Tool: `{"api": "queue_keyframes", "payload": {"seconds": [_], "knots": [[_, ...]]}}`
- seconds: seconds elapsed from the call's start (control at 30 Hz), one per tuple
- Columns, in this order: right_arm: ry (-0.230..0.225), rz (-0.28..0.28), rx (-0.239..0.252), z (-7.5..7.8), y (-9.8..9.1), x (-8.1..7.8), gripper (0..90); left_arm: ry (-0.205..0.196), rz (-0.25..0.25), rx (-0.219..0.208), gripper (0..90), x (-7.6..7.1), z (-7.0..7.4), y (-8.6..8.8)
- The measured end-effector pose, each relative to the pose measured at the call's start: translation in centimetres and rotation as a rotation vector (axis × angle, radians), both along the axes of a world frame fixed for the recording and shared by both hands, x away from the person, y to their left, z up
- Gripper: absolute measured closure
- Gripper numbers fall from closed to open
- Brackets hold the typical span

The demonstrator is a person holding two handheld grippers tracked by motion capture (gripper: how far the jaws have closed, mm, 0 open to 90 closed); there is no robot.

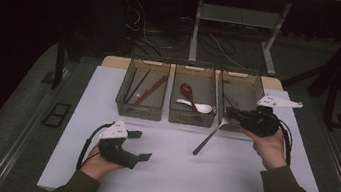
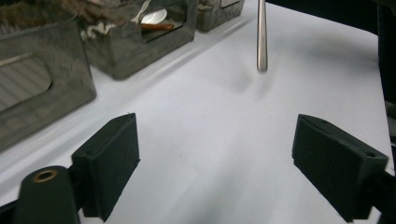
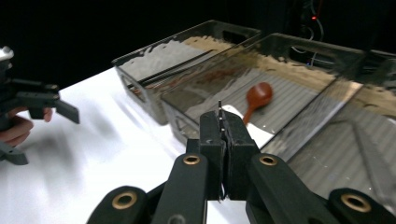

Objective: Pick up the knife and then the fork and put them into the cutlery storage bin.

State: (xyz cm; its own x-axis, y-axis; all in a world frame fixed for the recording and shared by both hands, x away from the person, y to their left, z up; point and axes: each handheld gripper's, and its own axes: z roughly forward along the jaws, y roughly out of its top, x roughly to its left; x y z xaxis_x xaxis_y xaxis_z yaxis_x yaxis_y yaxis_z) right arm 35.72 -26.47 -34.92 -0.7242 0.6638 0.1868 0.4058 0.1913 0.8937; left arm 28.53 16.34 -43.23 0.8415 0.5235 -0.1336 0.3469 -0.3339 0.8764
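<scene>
My right gripper (image 1: 229, 114) (image 3: 223, 125) is shut on the head end of a metal utensil (image 1: 209, 138) beside the right bin. A thin metal edge pokes up between its pads. The utensil's long handle (image 2: 261, 37) slants down and left, its tip just above the white mat. Whether it is a fork or a spoon I cannot tell. My left gripper (image 1: 141, 145) (image 2: 233, 158) sits low over the mat at the front left. Its jaws are wide apart with nothing between them, and they point toward the handle.
Three clear bins stand in a row at the back of the white mat (image 1: 226, 184). The left bin (image 1: 140, 108) holds chopsticks (image 1: 149, 90). The middle bin (image 1: 190, 117) holds a red spoon (image 1: 187, 90) (image 3: 259, 95) and a white spoon (image 1: 198, 107). The right bin (image 1: 241, 83) stands behind my right gripper.
</scene>
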Motion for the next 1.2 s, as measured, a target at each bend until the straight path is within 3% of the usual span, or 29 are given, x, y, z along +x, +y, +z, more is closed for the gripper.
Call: {"api": "queue_keyframes", "payload": {"seconds": [0.13, 0.3, 0.57, 0.83, 1.03, 1.2], "knots": [[-0.008, -0.023, -0.003, 0.9, -1.1, 0.6, 87.5, 0.01, 0.015, 0.011, 11.3, -0.2, -0.3, 0.4], [-0.024, -0.068, 0.002, 2.2, -2.9, 1.2, 87.5, 0.042, 0.024, 0.019, 0.0, -0.4, -0.7, 0.4], [-0.065, -0.139, 0.008, 4.6, -5.7, 2.1, 87.5, 0.055, 0.008, 0.031, 0.0, -0.5, -0.9, 0.2], [-0.104, -0.245, -0.013, 6.7, -8.3, 4.0, 87.5, 0.044, 0.013, 0.023, 0.0, -0.6, -0.7, 0.3], [-0.097, -0.319, -0.025, 6.5, -9.8, 5.5, 87.5, 0.041, 0.007, 0.027, 0.0, -0.6, -0.7, 0.2], [-0.044, -0.334, -0.037, 4.9, -9.9, 7.2, 87.5, 0.039, 0.002, 0.029, 0.0, -0.7, -0.7, 0.2]]}}
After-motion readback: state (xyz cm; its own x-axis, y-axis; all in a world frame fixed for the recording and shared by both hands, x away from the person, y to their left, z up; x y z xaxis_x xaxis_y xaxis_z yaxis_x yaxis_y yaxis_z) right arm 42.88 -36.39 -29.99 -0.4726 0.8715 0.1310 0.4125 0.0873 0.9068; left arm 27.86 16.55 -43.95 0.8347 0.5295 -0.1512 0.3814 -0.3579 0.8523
